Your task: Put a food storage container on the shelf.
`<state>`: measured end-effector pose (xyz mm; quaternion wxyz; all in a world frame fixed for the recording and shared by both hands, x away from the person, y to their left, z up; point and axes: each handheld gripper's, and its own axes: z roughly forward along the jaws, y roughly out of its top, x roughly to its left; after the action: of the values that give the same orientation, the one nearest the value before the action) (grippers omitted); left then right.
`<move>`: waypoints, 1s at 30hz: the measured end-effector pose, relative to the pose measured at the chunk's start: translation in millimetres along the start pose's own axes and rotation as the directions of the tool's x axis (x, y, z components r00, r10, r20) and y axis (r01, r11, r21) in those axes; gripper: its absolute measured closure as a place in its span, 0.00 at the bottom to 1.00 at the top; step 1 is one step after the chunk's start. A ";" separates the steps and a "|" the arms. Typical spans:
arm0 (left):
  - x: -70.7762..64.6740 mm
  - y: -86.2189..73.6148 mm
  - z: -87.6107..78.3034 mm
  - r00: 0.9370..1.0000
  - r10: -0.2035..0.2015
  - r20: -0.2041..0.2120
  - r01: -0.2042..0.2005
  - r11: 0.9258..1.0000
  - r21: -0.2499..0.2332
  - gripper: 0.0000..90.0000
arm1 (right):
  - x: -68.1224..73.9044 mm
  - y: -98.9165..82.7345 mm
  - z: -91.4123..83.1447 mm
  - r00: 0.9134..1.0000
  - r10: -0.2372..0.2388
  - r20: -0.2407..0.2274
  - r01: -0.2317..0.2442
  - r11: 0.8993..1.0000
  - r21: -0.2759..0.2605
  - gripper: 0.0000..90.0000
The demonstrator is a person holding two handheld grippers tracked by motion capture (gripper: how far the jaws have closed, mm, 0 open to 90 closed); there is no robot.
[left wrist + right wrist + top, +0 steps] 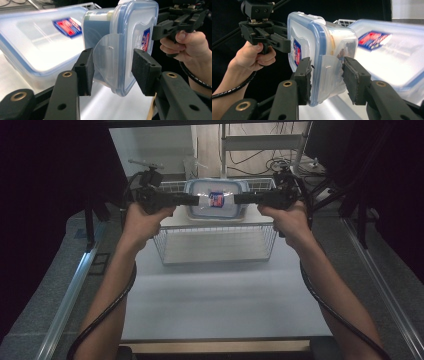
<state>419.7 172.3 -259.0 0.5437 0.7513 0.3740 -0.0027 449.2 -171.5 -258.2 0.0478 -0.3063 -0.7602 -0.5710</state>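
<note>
A small clear food container (216, 199) with a blue-rimmed lid and a red and blue label hangs in the air, tipped on its side with the lid towards the person. My left gripper (197, 199) grips its left end and my right gripper (235, 198) its right end. In the left gripper view the left gripper (112, 67) has its pads on either side of the small container (120, 37), over the latch flap. The right gripper view shows the right gripper (325, 75) clamping the small container (312, 42) the same way.
Under the held box, a larger lidded container (200, 211) of the same kind lies in a white wire basket (165, 251) at the far middle of the white table (215, 300). Dark curtains and metal rails flank the table.
</note>
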 end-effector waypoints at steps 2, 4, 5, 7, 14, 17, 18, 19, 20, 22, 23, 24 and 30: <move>6.0 5.4 2.7 1.000 -0.009 -0.003 0.009 1.000 -0.011 0.59 | -3.4 7.8 2.1 1.000 0.002 0.008 -0.002 1.000 0.002 0.65; 11.4 8.9 5.7 1.000 -0.028 0.000 0.028 0.999 -0.019 0.59 | -7.5 14.3 4.0 1.000 0.005 0.020 -0.005 1.000 0.003 0.65; 13.7 10.3 7.5 0.999 -0.037 0.001 0.037 0.999 -0.020 0.59 | -9.7 17.1 5.1 1.000 0.006 0.025 -0.006 1.000 0.002 0.65; 18.2 12.6 11.9 0.999 -0.053 0.003 0.053 0.998 -0.024 0.59 | -14.9 21.7 6.5 0.999 0.009 0.033 -0.009 1.000 0.003 0.64; 32.1 18.0 24.4 0.995 -0.100 -0.007 0.100 0.995 -0.025 0.58 | -33.7 27.3 12.9 0.997 0.053 0.050 -0.053 0.999 -0.002 0.64; 35.5 18.9 27.6 0.993 -0.117 -0.013 0.117 0.993 -0.017 0.58 | -40.0 27.2 15.8 0.996 0.069 0.049 -0.069 0.998 0.001 0.63; 36.4 19.2 27.9 0.992 -0.122 -0.011 0.122 0.992 -0.023 0.58 | -41.9 27.1 16.8 0.996 0.076 0.046 -0.076 0.997 0.002 0.63; 36.4 19.9 28.6 0.991 -0.130 -0.012 0.130 0.991 -0.029 0.58 | -43.4 27.1 17.1 0.996 0.084 0.042 -0.084 0.996 -0.002 0.63; 36.5 20.7 29.2 0.991 -0.135 -0.016 0.134 0.990 -0.030 0.58 | -44.7 27.4 17.5 0.995 0.088 0.041 -0.088 0.996 -0.004 0.63; 36.5 21.9 30.4 0.990 -0.138 -0.025 0.137 0.990 -0.031 0.57 | -46.0 28.0 18.2 0.995 0.095 0.041 -0.095 0.995 -0.007 0.62; 36.4 22.4 31.4 0.990 -0.140 -0.030 0.140 0.990 -0.029 0.56 | -46.1 28.4 18.9 0.995 0.095 0.044 -0.095 0.995 -0.007 0.62; 36.9 22.8 32.2 0.989 -0.142 -0.030 0.141 0.990 -0.025 0.55 | -45.8 29.0 20.1 0.994 0.092 0.052 -0.091 0.996 -0.007 0.59; 38.4 22.8 34.2 0.989 -0.142 -0.046 0.141 0.990 -0.026 0.50 | -45.0 31.6 26.2 0.993 0.078 0.087 -0.078 0.997 0.003 0.55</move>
<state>474.0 162.8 -270.2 0.5414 0.7165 0.4394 -0.0192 509.3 -161.4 -259.7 0.0381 -0.3600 -0.7508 -0.5524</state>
